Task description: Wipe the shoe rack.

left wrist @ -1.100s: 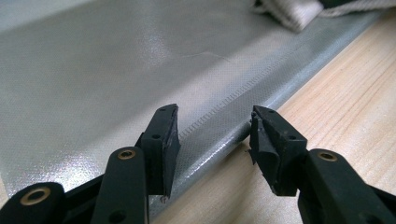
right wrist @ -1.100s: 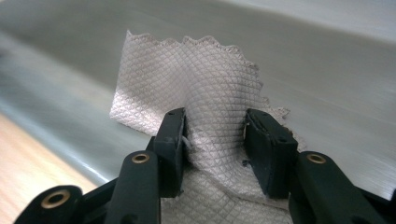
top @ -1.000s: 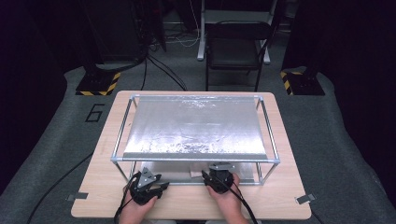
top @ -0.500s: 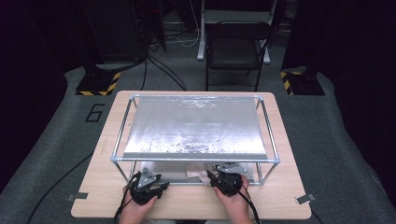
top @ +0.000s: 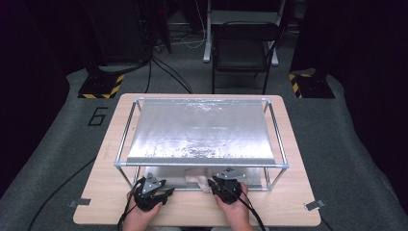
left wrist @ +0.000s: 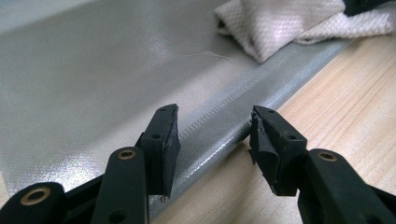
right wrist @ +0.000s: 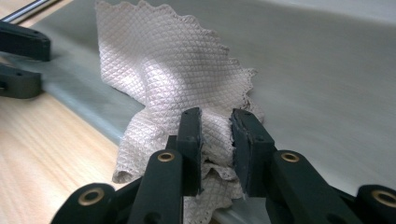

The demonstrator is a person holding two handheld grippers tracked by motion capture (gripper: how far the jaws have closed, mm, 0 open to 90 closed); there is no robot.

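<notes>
A pale quilted cloth (top: 196,176) (right wrist: 159,60) lies crumpled on the silver mat (top: 250,174) under the metal frame (top: 202,165), near the table's front edge. My right gripper (top: 214,184) (right wrist: 215,126) is shut on the cloth's near folds, which hang over the mat's edge onto the wood. My left gripper (top: 165,189) (left wrist: 212,126) stands open and holds nothing, its jaws on either side of the mat's front hem (left wrist: 219,140). In the left gripper view the cloth (left wrist: 280,23) lies farther off at the upper right. The left gripper's jaws also appear at the left edge of the right gripper view.
The frame carries a shiny silver sheet (top: 202,130) as a low roof over the mat. Its posts (top: 268,179) stand at the corners of the wooden table (top: 288,211). A black chair (top: 240,53) stands behind the table, and cables trail on the grey floor.
My right gripper has shifted slightly toward the front edge and to the right with the cloth in it. The left gripper has stayed in place.
</notes>
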